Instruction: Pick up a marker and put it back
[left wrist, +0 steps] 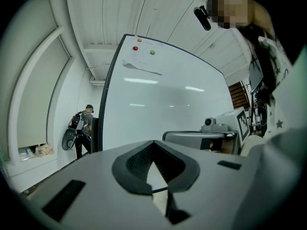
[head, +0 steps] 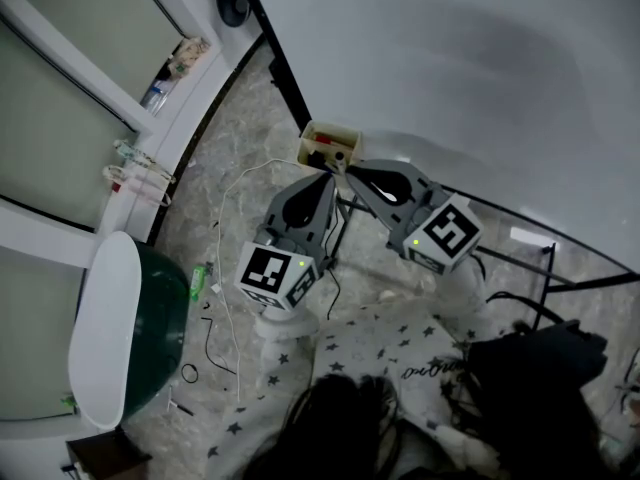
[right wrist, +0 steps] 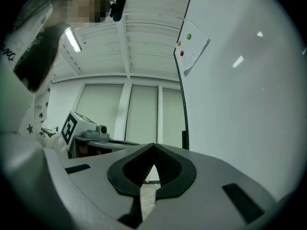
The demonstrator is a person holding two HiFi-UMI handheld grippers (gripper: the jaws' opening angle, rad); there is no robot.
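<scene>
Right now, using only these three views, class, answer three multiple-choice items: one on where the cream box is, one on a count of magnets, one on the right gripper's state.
1. Where is the cream box?
A. on the floor
B. at the whiteboard's lower corner
C. between one gripper's jaws

2. How many round magnets sit near the whiteboard's top corner?
A. one
B. three
C. five

3. How does the right gripper stand?
A. jaws wide apart
B. shut on a marker
C. shut, nothing between the jaws

Answers:
1 B: the head view shows the box where the board's frame edges meet.
2 B: one red, one green and one orange show.
3 C: in its own view the jaws meet and hold nothing.
</scene>
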